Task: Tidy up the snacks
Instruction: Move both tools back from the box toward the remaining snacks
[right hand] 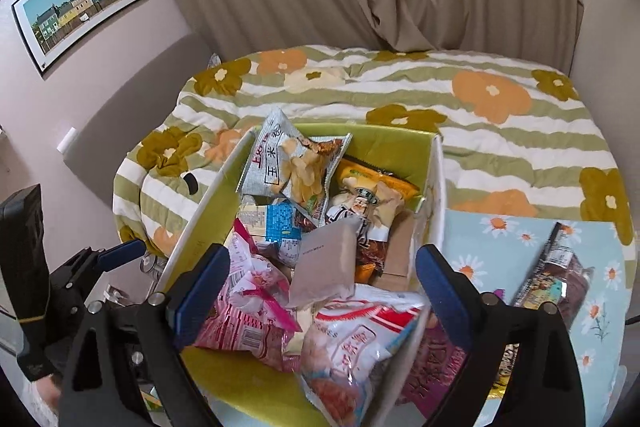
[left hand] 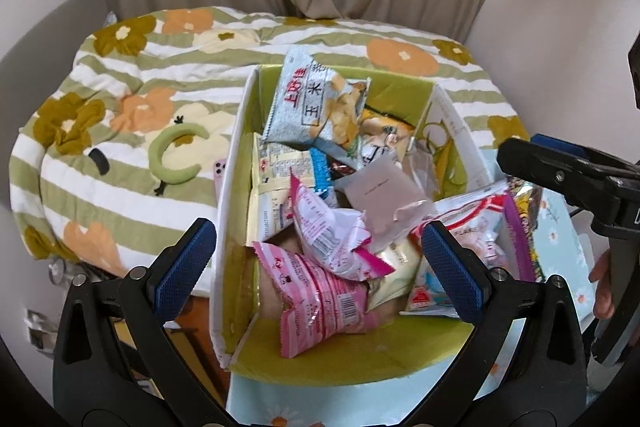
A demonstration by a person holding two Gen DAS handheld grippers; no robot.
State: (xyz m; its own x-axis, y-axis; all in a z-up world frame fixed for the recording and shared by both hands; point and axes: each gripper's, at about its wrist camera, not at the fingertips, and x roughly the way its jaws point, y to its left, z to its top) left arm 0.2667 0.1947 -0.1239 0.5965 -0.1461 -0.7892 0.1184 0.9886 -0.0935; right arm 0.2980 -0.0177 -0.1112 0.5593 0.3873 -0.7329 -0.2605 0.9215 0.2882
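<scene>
Snack packets (right hand: 316, 187) are piled in an open box (right hand: 436, 187), set before a quilt (right hand: 520, 147), with another packet (right hand: 556, 275) lying right of it.

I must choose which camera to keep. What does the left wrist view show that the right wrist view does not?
Only the left wrist view shows the green curved plush and pink phone on the bed. Only the right wrist view shows the framed picture on the wall and a dark snack packet on the daisy cloth. Both show the green box full of snacks, the light blue chip bag and the flowered quilt.
</scene>
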